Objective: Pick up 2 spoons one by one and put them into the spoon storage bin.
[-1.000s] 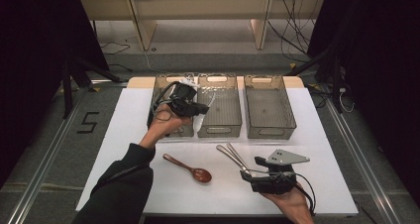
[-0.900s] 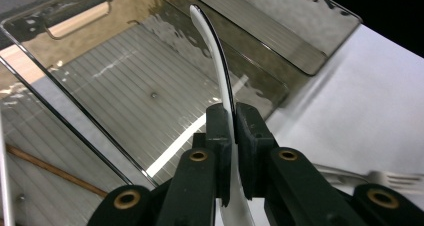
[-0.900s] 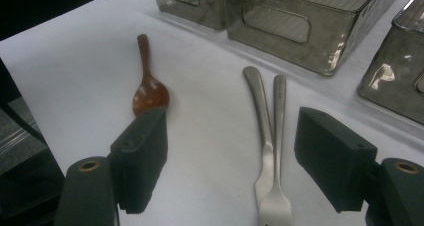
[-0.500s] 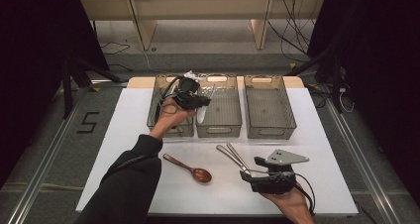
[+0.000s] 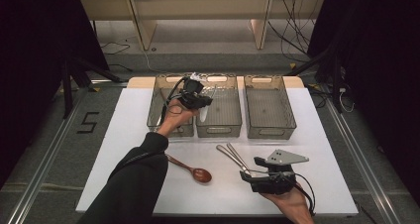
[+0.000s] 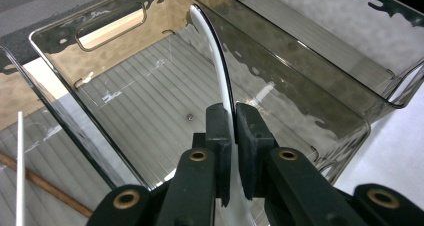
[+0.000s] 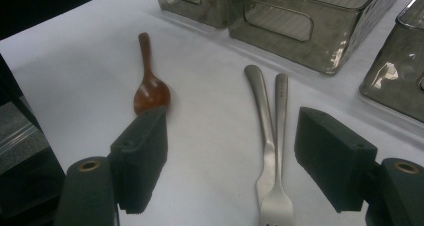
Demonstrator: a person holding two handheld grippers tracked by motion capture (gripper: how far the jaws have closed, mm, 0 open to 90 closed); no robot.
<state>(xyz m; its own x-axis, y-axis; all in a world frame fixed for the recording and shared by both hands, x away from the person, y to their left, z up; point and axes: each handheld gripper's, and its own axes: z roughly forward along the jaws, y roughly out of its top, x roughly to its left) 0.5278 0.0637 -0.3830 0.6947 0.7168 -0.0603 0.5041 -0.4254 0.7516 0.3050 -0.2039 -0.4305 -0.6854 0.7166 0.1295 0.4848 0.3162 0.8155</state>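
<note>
Left tool (image 5: 200, 101) is up over the row of smoky clear bins at the far side of the surface (image 5: 124, 149). Its jaws are clamped tight on a thin white utensil (image 6: 212, 51), handle end pinched between the pads. In the left gripper view the white piece curves up and away from the jaws and hangs inside the middle bin (image 6: 125, 41), off the ribbed floor. Can't tell whether it's a spoon or a fork: the working end is hidden below the jaws.

In the high view the same white utensil (image 5: 205, 110) shows just beside the tool, over the near-left part of the middle bin (image 5: 220, 131). Left bin (image 5: 157, 116) sits under the hand (image 5: 174, 116); the left gripper view shows a thin white stick and a brown stick lying in it. Right bin (image 5: 270, 105) is well apart from both tools.

Right tool (image 5: 255, 177) rests low at the near edge of the surface, jaws spread wide, gripping nothing. In the right gripper view two metal forks (image 7: 272, 136) lie side by side between the pads, touching neither. A wooden spoon (image 7: 150, 86) lies just beyond the left pad, bowl toward the tool.
</note>
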